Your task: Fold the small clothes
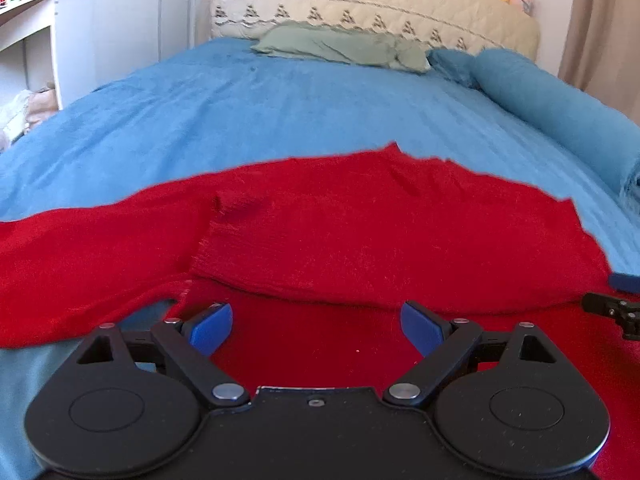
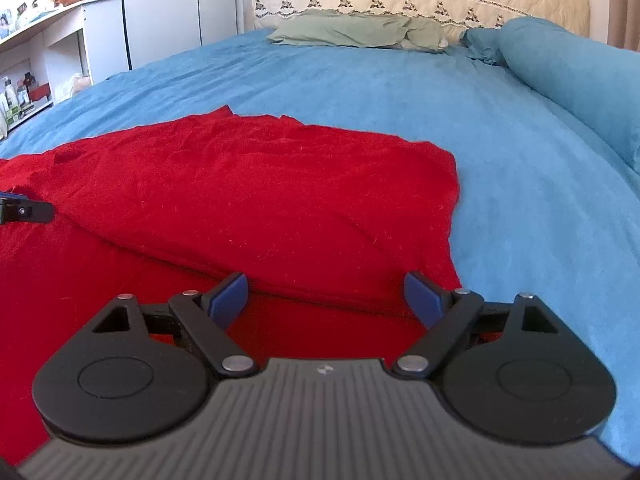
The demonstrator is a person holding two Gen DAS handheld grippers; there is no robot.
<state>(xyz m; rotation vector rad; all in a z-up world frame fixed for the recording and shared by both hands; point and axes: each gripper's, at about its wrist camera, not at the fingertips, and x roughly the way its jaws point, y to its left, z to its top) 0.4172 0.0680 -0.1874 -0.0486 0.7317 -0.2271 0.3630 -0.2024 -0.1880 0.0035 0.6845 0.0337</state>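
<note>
Fuzzy red knit garment [image 2: 256, 184] on plush blue bedspread [image 2: 500, 128], folded flat.

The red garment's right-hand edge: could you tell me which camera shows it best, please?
The right wrist view: the red garment shows its whole right edge and far corner against the blue bedspread. The left wrist view shows that edge only near the frame's rim, distorted.

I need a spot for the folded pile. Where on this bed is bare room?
Bare blue bedspread lies between the red garment and the green pillow, and right of the garment up to the blue bolster. The near edge is crowded: the garment and both open grippers.
</note>
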